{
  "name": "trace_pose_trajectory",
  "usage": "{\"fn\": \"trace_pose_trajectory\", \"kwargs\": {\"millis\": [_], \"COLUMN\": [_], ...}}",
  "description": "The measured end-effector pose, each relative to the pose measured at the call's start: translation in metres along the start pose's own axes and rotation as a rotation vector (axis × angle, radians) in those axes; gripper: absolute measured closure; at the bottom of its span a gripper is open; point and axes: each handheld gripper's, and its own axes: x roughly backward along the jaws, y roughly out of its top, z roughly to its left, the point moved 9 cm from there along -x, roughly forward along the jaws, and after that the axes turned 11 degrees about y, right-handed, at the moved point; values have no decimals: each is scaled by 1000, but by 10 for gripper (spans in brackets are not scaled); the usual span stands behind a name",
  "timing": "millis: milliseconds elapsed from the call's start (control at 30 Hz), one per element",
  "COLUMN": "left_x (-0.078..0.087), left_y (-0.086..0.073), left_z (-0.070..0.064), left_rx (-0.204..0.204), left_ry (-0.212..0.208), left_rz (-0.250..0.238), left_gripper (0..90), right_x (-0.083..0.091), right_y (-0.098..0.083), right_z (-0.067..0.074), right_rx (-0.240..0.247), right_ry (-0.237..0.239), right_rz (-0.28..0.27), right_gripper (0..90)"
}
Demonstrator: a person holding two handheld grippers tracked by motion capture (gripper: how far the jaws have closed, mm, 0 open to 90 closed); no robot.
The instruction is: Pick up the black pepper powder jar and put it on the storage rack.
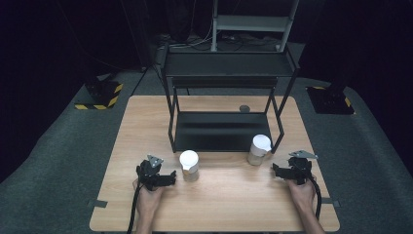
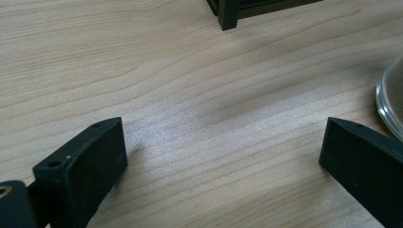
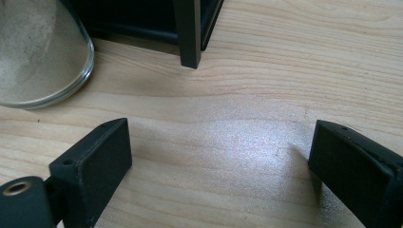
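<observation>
Tabletop (image 1: pixel 219 204) of pale wood grain, seen from above, with my two hands entering from the near edge. No brand, label or writing can be read on anything here.

Far left: my left gripper (image 1: pixel 168 178) rests low over the wood near the front left, its jaws spread wide with nothing but bare grain between them, as the left gripper view confirms (image 2: pixel 223 156).

Just to its right: the left jar (image 1: pixel 189 165), clear glass with a white lid, upright on the tabletop and close beside my left gripper but not touched by it. Its curved glass edge (image 2: pixel 390 102) enters the left gripper view beside one jaw.

Centre: a black metal shelf rack (image 1: pixel 224 73) stands on the back half of the tabletop; its lower tray lies directly behind both jars. A small dark round object (image 1: pixel 244 108) sits on the wood behind it; what it is I cannot tell.

Right of centre: the right jar (image 1: pixel 259 149), same glass and white lid, upright by the rack's front right leg (image 3: pixel 189 33). Its glass base (image 3: pixel 45 52) appears in the right gripper view.

Far right: my right gripper (image 1: pixel 277 170), likewise wide open and empty (image 3: pixel 221 161), a little apart from that jar.

Surroundings: grey carpeted floor (image 1: pixel 58 161), black-and-yellow striped stand bases (image 1: pixel 100 97), dark room beyond.
</observation>
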Motion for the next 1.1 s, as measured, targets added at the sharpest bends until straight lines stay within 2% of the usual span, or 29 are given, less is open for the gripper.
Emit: {"fn": "trace_pose_trajectory", "kwargs": {"millis": [433, 500, 700, 1033, 1100], "left_x": [0, 0, 5, 21, 24], "left_y": [0, 0, 0, -4, -8], "left_z": [0, 2, 3, 3, -3], "left_rx": [4, -8, -29, -59, -92], "left_ry": [-2, -15, -7, -66, -76], "left_rz": [1, 2, 20, -7, 4], "left_gripper": [20, 20, 15, 13, 13], "right_x": [0, 0, 0, 0, 0], "right_y": [0, 0, 0, 0, 0], "right_z": [0, 0, 0, 0, 0], "right_rx": [0, 0, 0, 0, 0], "right_ry": [-2, -2, -2, -3, -3], "right_rz": [0, 0, 0, 0, 0], "right_gripper": [65, 65, 65, 65, 65]}}
